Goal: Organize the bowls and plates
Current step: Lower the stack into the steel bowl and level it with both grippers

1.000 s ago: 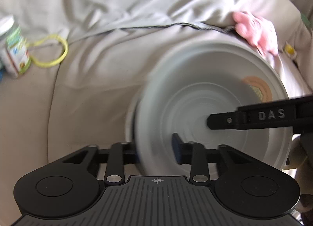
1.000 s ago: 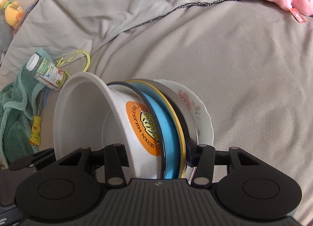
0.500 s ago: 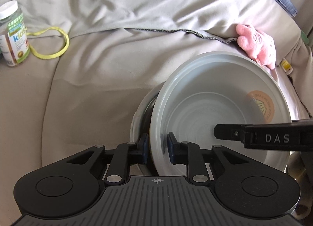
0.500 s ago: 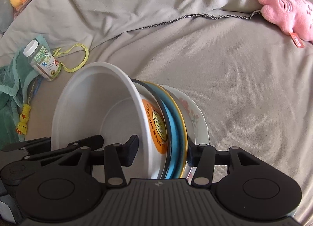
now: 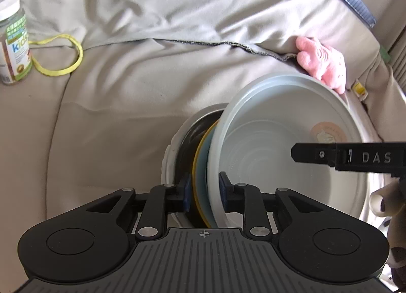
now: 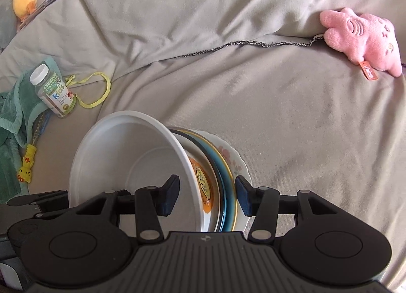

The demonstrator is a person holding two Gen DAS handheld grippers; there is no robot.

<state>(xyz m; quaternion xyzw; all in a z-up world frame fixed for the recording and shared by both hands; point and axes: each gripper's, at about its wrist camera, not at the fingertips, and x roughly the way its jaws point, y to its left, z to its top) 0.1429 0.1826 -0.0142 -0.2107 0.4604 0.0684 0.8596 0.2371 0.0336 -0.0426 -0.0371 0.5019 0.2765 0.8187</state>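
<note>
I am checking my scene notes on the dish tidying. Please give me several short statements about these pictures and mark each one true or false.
1. The white bowl carries an orange logo. True.
2. The plush toy is blue. False: it is pink.
3. The stack of dishes lies flat. False: it stands on edge.
4. A yellow loop lies beside the bottle. True.

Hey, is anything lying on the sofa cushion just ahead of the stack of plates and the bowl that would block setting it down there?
Nothing visible does. The cushion ahead of the stack is bare fabric. The bottle and yellow loop lie off to the left, the pink plush far right.
</note>
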